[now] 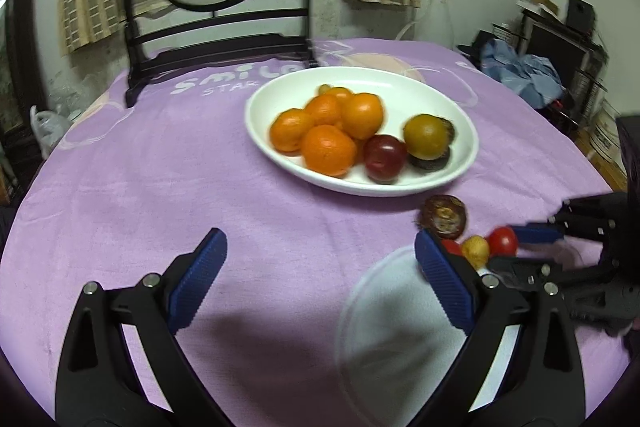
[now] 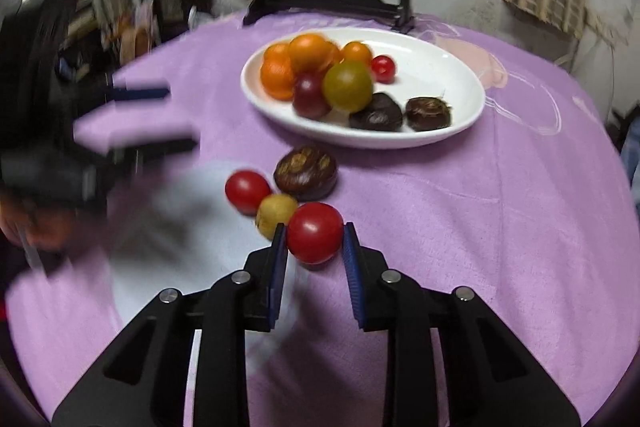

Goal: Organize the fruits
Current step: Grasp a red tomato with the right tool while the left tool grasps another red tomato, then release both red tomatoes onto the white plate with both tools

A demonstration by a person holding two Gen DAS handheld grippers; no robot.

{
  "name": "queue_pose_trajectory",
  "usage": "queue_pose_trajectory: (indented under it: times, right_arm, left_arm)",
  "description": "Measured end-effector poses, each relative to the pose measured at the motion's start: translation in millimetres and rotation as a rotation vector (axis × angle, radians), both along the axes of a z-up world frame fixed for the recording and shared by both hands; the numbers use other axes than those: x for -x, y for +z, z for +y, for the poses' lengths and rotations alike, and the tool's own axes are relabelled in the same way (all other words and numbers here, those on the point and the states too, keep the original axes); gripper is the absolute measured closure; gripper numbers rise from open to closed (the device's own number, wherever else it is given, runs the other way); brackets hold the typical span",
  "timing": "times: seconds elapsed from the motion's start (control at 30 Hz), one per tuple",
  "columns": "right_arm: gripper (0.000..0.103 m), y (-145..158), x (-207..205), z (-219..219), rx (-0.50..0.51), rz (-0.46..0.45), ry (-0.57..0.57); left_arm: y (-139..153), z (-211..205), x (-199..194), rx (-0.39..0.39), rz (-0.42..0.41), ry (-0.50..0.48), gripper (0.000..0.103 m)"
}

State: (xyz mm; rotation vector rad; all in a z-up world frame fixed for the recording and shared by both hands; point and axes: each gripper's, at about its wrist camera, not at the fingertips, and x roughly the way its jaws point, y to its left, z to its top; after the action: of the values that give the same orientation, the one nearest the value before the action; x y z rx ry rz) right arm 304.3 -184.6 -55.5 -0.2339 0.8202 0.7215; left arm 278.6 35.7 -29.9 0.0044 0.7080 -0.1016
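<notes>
The left gripper (image 1: 320,279) has its fingers (image 1: 198,277) spread wide, with nothing between them. The right gripper (image 2: 314,247) has its fingers (image 2: 352,267) drawn close on both sides of a red tomato (image 2: 315,233).

My round table under its lilac fleece cloth (image 2: 460,227) carries a white oval ceramic dish (image 2: 432,67). Just before that dish lie a dark brown chestnut-like fruit (image 2: 306,173), a red tomato (image 2: 247,190) and a small yellow fruit (image 2: 274,213).

Glossy white dish (image 1: 464,131); matt fuzzy purple cloth (image 1: 160,187).

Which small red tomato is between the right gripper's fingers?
The red tomato touching the yellow fruit; another lies left, the third sits in the white plate.
</notes>
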Motion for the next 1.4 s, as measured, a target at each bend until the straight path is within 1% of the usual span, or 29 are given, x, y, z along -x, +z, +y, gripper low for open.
queue_pose_trajectory:
  times: [0.07,0.1,0.13,0.17,0.2,0.23,0.3,0.47,0.7,0.83,0.97,1.07,1.1,1.23,1.4]
  right_arm:
    - [0.075,2.0,-5.6,-7.1,-0.037,0.031,-0.031]
    - [0.075,2.3,-7.5,-8.9,-0.044,0.040,-0.044]
    - [0.075,2.2,-8.8,-10.3,-0.044,0.044,-0.055]
    - [0.075,2.2,-9.6,-11.5,-0.044,0.046,-0.065]
    - [0.075,2.8,-9.5,-11.8,-0.042,0.045,-0.073]
    - [0.075,3.1,-8.8,-12.0,-0.042,0.044,-0.076]
    - [0.075,4.5,-7.0,-11.7,-0.046,0.044,-0.076]
    - [0.075,6.8,-3.1,-12.0,-0.058,0.045,-0.071]
    - [0.075,7.9,-3.4,-12.4,-0.060,0.048,-0.077]
    - [0.075,8.4,-3.9,-13.3,-0.063,0.047,-0.082]
    - [0.075,8.4,-3.1,-12.9,-0.059,0.045,-0.083]
    - [0.075,7.8,-2.8,-12.4,-0.057,0.046,-0.081]
    - [0.075,7.5,-2.4,-12.0,-0.052,0.042,-0.082]
    - [0.075,7.8,-1.3,-12.1,-0.050,0.037,-0.080]
    - [0.075,9.9,2.5,-9.7,-0.052,0.025,-0.068]
  left_arm:
    - [-1.9,-12.3,3.2,-0.013,0.003,-0.079,0.008]
    - [-3.3,-18.4,4.6,-0.014,0.010,-0.121,0.016]
    - [-6.1,-26.4,6.1,-0.013,0.025,-0.178,0.028]
    - [-9.4,-34.0,7.1,-0.018,0.043,-0.227,0.034]
    - [-12.0,-39.0,8.2,-0.028,0.051,-0.253,0.045]
    - [-15.9,-46.0,9.5,-0.055,0.058,-0.277,0.055]
    - [-21.2,-52.3,9.7,-0.076,0.074,-0.301,0.062]
    - [-23.8,-53.2,2.8,-0.043,0.093,-0.318,0.063]
    - [-25.2,-55.0,-5.7,-0.036,0.104,-0.344,0.063]
    - [-30.0,-61.0,-9.5,-0.028,0.135,-0.386,0.063]
    - [-28.2,-62.9,-11.3,-0.024,0.126,-0.394,0.063]
    - [-28.8,-63.0,-12.4,-0.016,0.130,-0.401,0.068]
    - [-28.8,-62.8,-12.1,-0.021,0.129,-0.398,0.073]
    - [-29.1,-60.0,-10.5,-0.009,0.135,-0.394,0.073]
    - [-26.7,-59.3,-4.6,-0.013,0.130,-0.384,0.073]
